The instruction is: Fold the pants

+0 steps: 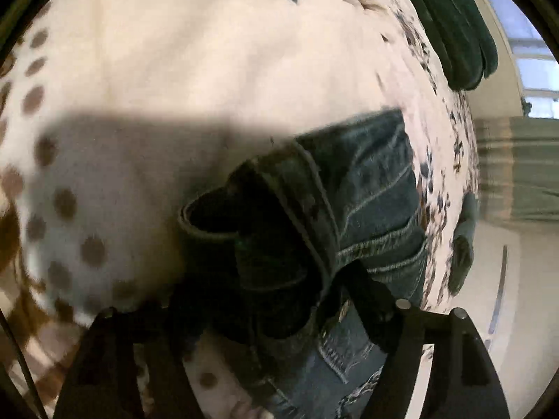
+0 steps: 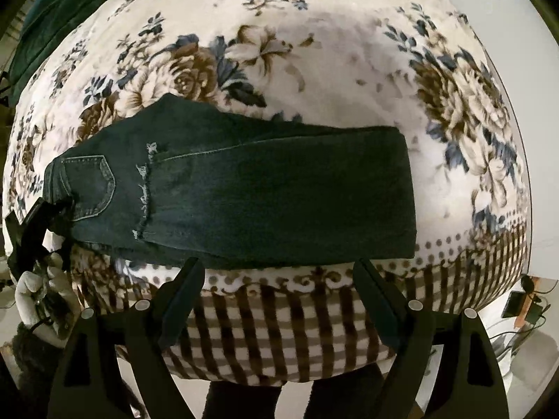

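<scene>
Dark blue jeans lie folded lengthwise across a floral blanket, waistband and back pocket at the left, folded end at the right. My right gripper is open and empty, just in front of the jeans' near edge. My left gripper shows at the left of the right wrist view, shut on the waistband. In the left wrist view the left gripper pinches the lifted waistband; the jeans bunch up and hide the fingertips.
The blanket covers a bed with a checked brown border at the near edge. A dark green cushion lies at the far side. A window and pale floor lie beyond the bed.
</scene>
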`<control>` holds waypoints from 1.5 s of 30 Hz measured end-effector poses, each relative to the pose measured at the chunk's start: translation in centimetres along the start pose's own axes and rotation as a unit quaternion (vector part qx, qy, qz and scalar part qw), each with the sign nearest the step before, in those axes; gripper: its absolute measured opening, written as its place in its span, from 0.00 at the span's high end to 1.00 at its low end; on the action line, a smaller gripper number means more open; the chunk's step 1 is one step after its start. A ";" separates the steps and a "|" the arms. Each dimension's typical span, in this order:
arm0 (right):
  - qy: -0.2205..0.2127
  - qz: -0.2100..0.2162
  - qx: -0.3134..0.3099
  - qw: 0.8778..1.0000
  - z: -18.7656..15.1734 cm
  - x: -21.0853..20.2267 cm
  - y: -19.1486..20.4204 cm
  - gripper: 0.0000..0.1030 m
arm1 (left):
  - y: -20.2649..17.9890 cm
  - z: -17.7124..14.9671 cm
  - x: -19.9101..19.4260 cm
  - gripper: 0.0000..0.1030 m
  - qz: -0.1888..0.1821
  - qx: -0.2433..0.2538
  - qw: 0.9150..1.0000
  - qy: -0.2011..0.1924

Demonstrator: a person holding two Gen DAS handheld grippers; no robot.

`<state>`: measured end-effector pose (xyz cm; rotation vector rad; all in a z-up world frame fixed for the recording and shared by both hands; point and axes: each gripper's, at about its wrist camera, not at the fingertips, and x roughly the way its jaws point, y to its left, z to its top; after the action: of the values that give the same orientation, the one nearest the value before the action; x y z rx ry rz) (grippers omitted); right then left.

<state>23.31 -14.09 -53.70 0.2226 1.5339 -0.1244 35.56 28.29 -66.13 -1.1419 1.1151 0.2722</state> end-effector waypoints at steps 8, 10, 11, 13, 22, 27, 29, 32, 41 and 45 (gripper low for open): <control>-0.007 -0.015 -0.016 1.000 0.0 0.6 0.0 0.14 | -6.5 -2.1 -3.6 0.74 0.011 0.118 0.991 -0.067; -0.015 -0.019 -0.022 0.999 0.1 0.3 0.0 0.14 | -8.5 -3.2 -5.1 0.75 0.001 0.155 0.985 -0.080; -0.019 -0.020 -0.024 0.999 0.1 0.1 -0.1 0.14 | -9.8 -4.0 -5.8 0.75 0.001 0.179 0.980 -0.087; -0.029 -0.019 -0.026 0.999 0.2 -0.3 -0.2 0.14 | -12.4 -5.8 -7.0 0.75 -0.015 0.221 0.971 -0.094; -0.056 0.001 -0.020 0.998 0.1 -1.6 -3.8 0.14 | -22.8 -19.2 -10.0 0.75 -0.055 0.396 0.913 -0.076; -0.058 0.004 0.005 0.998 -0.3 -1.8 -9.1 0.14 | -26.1 -29.1 -6.6 0.76 -0.070 0.465 0.882 -0.016; -0.052 0.001 0.030 0.998 -0.5 -1.4 -12.7 0.14 | -26.7 -32.9 -4.0 0.76 -0.057 0.489 0.870 0.006; -0.042 -0.017 0.062 0.997 -0.9 -0.2 -17.8 0.14 | -26.8 -38.1 1.8 0.76 -0.016 0.527 0.849 0.036; -0.003 0.012 0.144 0.990 -1.5 4.2 -29.7 0.14 | -25.1 -44.7 10.6 0.68 0.096 0.617 0.779 0.061; -0.005 0.124 0.160 0.979 0.4 4.8 -31.4 0.14 | -25.9 -45.3 9.4 0.39 0.106 0.614 0.777 0.089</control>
<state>17.02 -44.42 -60.53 0.6644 1.4587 -0.1742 31.99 -23.88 -57.81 0.1471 1.2422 -0.3961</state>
